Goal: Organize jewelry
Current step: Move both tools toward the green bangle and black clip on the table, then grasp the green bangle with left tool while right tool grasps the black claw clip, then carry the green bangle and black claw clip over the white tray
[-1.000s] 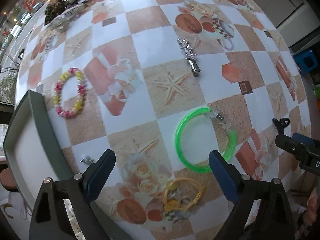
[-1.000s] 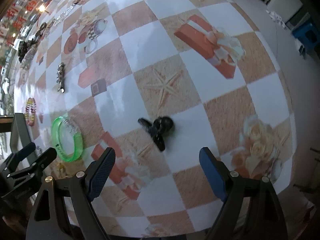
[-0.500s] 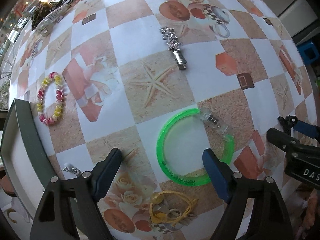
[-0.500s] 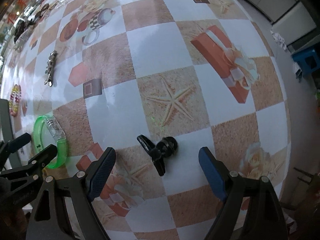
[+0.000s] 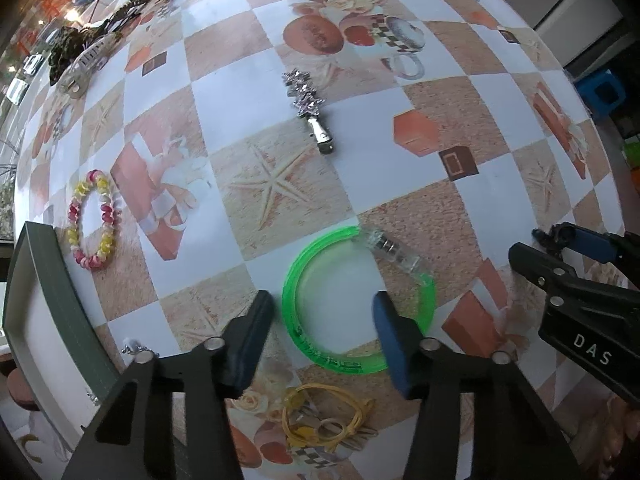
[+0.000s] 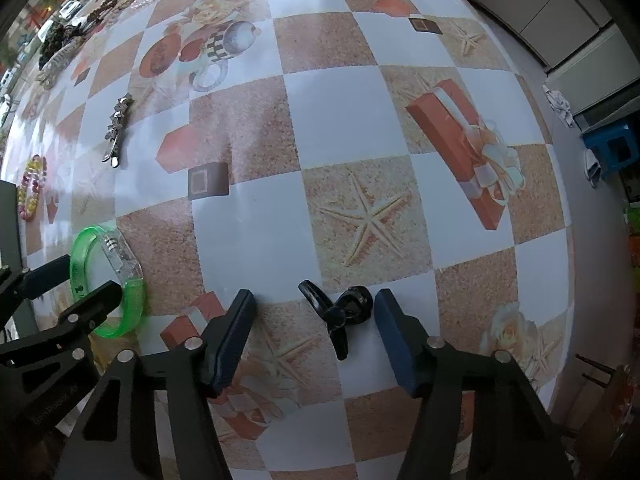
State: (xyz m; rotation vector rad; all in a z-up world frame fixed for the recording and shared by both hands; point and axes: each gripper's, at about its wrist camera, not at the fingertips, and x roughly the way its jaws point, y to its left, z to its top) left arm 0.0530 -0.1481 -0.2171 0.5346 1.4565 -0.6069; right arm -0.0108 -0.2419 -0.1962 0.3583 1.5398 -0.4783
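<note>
Jewelry lies scattered over a table covered in a checkered cloth printed with starfish, gift boxes and cups. The left gripper hangs over a green bangle with its jaws apart — one finger outside the ring's left edge, the other over its inside, near the right rim. Just in front of the ring lies a tangle of yellow cord bracelets; beyond it a silver hair clip sits alone on a white square. To the left a bracelet of pink and yellow beads lies close to the dark green rim of a tray, and a small silver piece rests beside that rim, partly behind the left finger. At the far edge more chains and dark beaded pieces are bunched together, too small to count.

The right gripper is open too, its fingers straddling a black hair clip — the clip lies nearer the right finger, touching neither as far as can be seen. Beyond the table edge a blue stool stands on a grey floor.

Counted: one green bangle, one beaded bracelet, one silver clip, one black clip, one tray.
</note>
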